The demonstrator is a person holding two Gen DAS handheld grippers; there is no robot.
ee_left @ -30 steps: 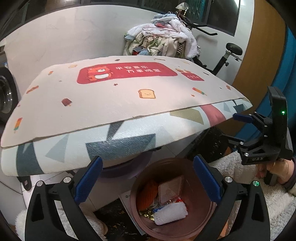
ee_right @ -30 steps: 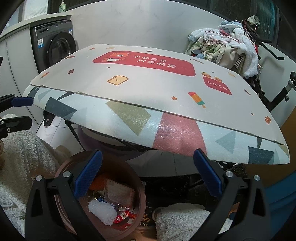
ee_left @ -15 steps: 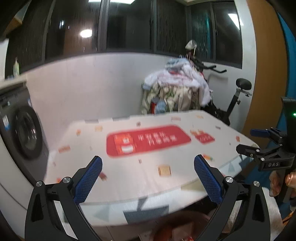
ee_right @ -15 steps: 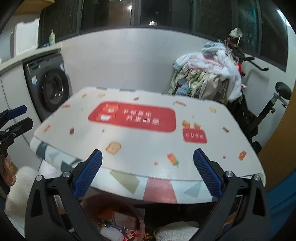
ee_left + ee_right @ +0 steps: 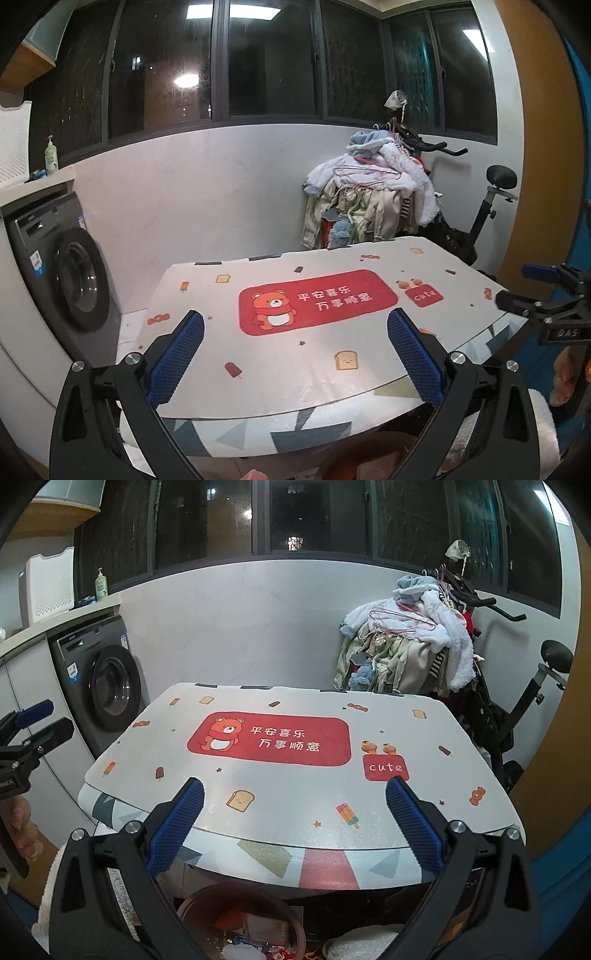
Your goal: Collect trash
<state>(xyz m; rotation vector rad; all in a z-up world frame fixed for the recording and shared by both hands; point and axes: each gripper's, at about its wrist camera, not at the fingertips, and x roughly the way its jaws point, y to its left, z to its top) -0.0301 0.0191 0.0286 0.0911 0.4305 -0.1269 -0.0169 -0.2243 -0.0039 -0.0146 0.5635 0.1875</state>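
Across both wrist views, dark windows (image 5: 266, 59) and a pale wall back a laundry corner. Tabletop (image 5: 317, 354) fills the middle ground, covered by a cream mat with a red bear panel (image 5: 269, 740); nothing lies on its upper surface. Washing machine (image 5: 107, 690) sits left under a counter; right wrist view shows its front squarely, left wrist view only at a slant. Clothes heap (image 5: 373, 199) is piled on an exercise bike (image 5: 517, 709) at the right. Brown trash bin (image 5: 240, 919) stands on the floor under the tabletop's near edge, holding wrappers and a white wad; the right wrist view looks into it, while the left wrist view catches only a sliver of its rim (image 5: 369, 458) at the bottom. Left gripper (image 5: 295, 354) hangs over the tabletop's near edge, jaws spread wide, nothing between the blue pads (image 5: 177, 354). Right gripper (image 5: 295, 827) likewise spread and empty. Each view catches the other gripper side-on at its margin, jaws parted, a hand (image 5: 26, 827) on the handle below. Small pump bottle (image 5: 51, 155) on the counter, far left.
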